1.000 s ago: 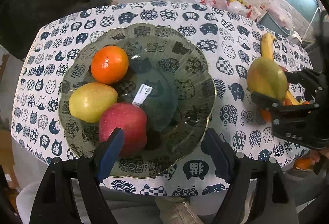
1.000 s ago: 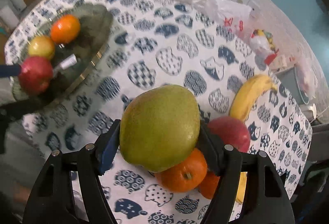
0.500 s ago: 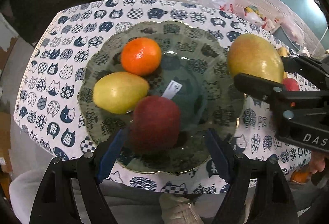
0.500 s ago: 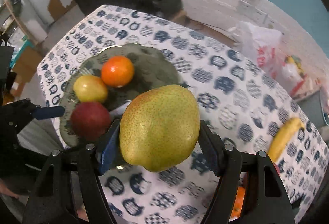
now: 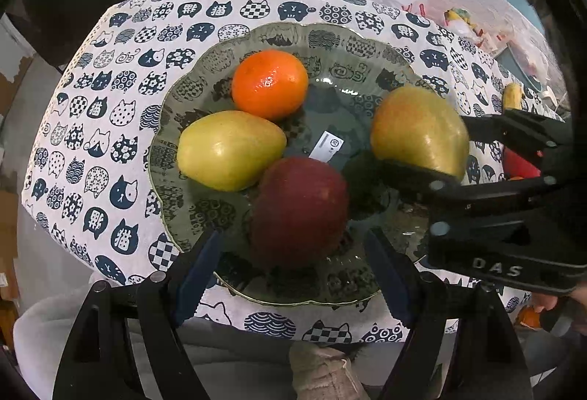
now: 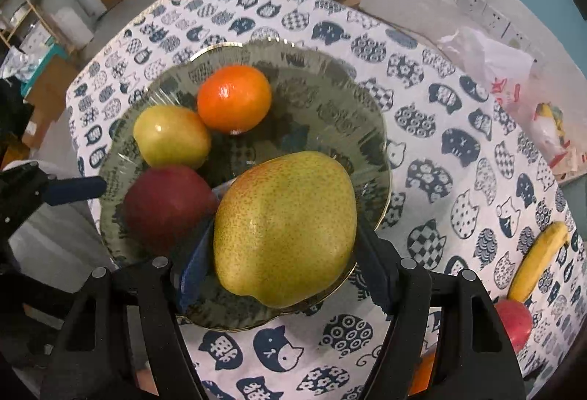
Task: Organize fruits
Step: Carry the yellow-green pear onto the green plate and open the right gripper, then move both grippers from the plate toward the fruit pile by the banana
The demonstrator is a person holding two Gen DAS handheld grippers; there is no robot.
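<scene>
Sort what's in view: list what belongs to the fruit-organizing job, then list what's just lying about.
Part of the job:
- glass plate
- orange
- small yellow pear
- red apple
- large pear, clamped in the right tool
- banana and second apple, waiting on the tablecloth
- left tool, open and holding nothing

Just lying about:
- white plastic bag
- wall sockets

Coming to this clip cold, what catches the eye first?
The big yellow-green pear clamped in the right gripper, hanging over the near right part of the glass plate. On the plate sit an orange, a smaller pear and a red apple, with the left gripper open above the apple.
</scene>
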